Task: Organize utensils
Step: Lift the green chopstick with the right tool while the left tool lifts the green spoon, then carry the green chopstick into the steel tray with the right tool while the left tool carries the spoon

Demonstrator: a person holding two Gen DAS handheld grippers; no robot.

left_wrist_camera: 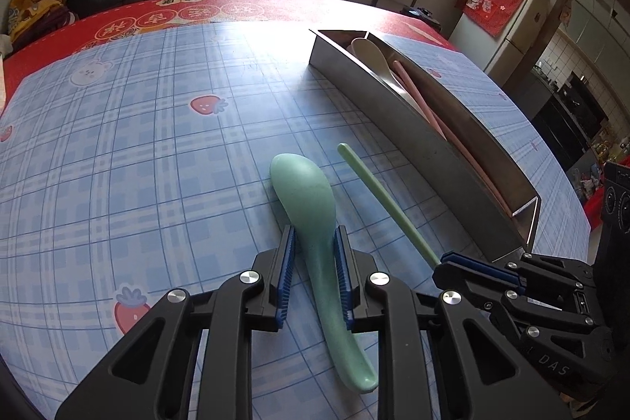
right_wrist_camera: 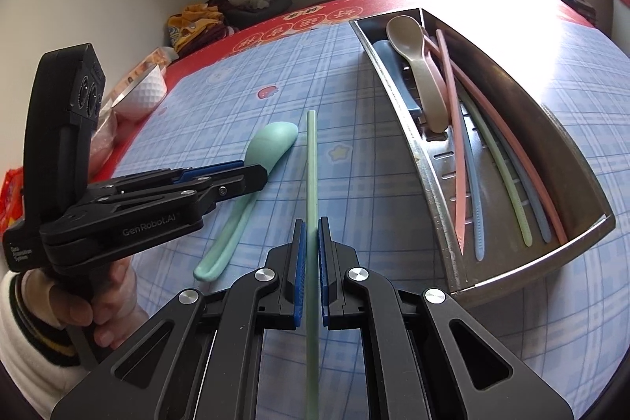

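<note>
A green spoon lies on the blue checked tablecloth, also in the right wrist view. My left gripper is shut on its neck, pads on both sides; it shows side-on in the right wrist view. A green chopstick lies beside the spoon, also in the left wrist view. My right gripper is shut on the chopstick; it shows in the left wrist view. A steel utensil tray to the right holds a beige spoon and several chopsticks.
The tray's near wall stands right of both grippers. A white bowl and bags sit at the table's left edge. A red cloth border runs along the far side, with clothes and a stool beyond.
</note>
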